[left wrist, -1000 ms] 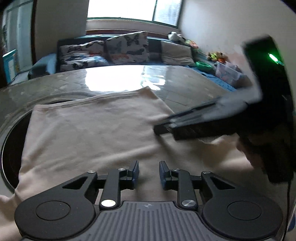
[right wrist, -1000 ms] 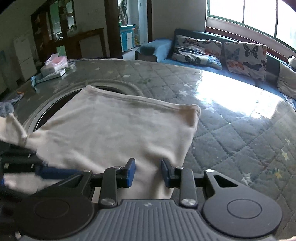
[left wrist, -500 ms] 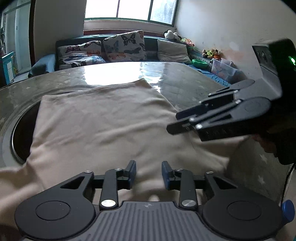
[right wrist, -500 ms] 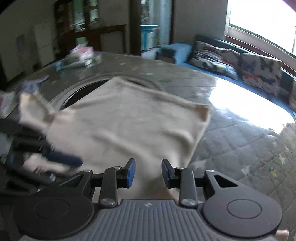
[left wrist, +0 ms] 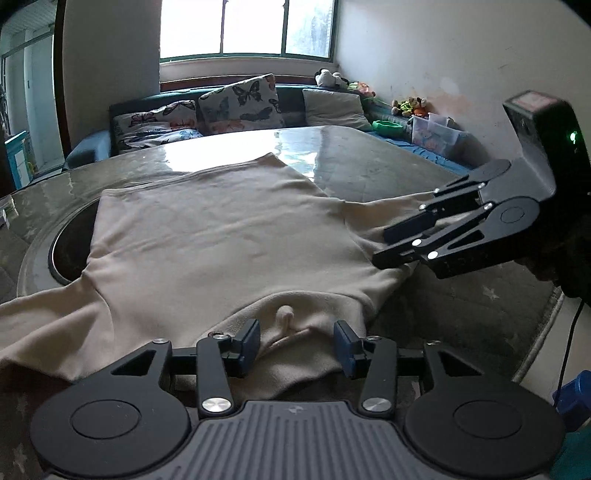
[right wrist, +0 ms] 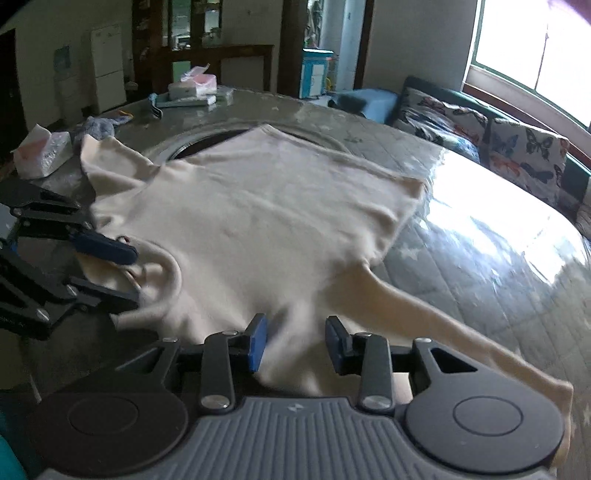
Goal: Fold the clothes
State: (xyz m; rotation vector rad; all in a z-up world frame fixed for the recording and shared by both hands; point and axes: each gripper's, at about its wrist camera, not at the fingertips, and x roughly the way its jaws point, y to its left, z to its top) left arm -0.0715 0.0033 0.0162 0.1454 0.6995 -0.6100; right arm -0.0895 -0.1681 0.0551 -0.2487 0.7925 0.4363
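beige sweater (left wrist: 221, 236), butterfly-print cushions (left wrist: 240, 103)

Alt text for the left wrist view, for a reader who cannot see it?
A beige top lies spread on a quilted table, collar nearest the camera. The left gripper hangs over the collar, jaws opening and pressing nothing; the right gripper reaches in from the right over a sleeve. A sofa and window fill the background.

Soft matt cream knit on the sweater (left wrist: 221, 236), spread ahead of both sets of jaws, faintly fuzzy. Beyond it the table (left wrist: 354, 155) shines, glossy over a quilted grey cover (window glare bouncing off). Left gripper (left wrist: 297, 345): matt black plastic, bright metal rivets, blue pads.
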